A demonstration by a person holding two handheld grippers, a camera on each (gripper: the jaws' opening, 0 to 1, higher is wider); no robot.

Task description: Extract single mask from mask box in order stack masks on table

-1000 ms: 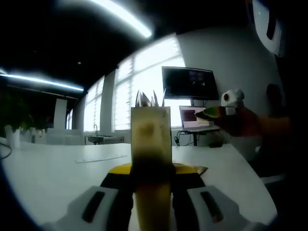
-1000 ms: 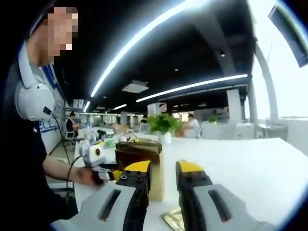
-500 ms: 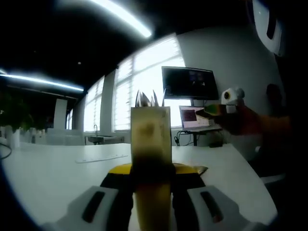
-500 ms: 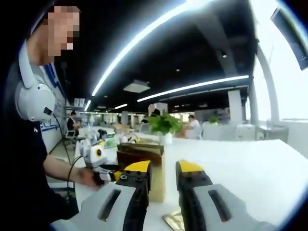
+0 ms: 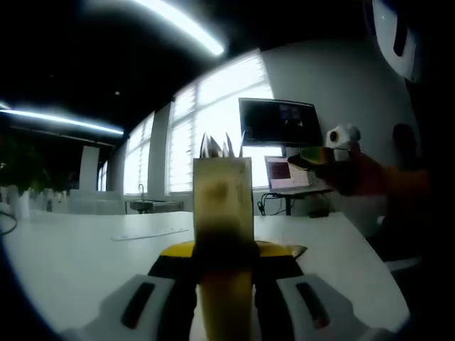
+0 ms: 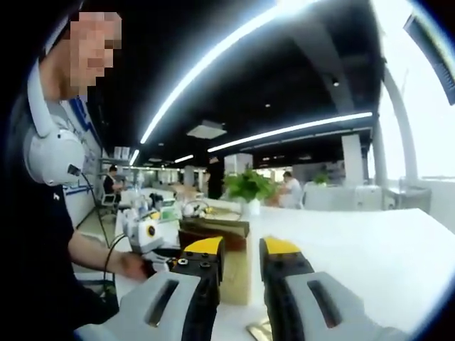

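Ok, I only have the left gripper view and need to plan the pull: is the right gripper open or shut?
Observer: Open. In the right gripper view the right gripper has its yellow-tipped jaws apart, and the mask box shows through the gap, beyond them.
Operator: What does my left gripper look like from that side?
Observer: The left gripper meets the box low on its left side, and a hand grips it from behind.
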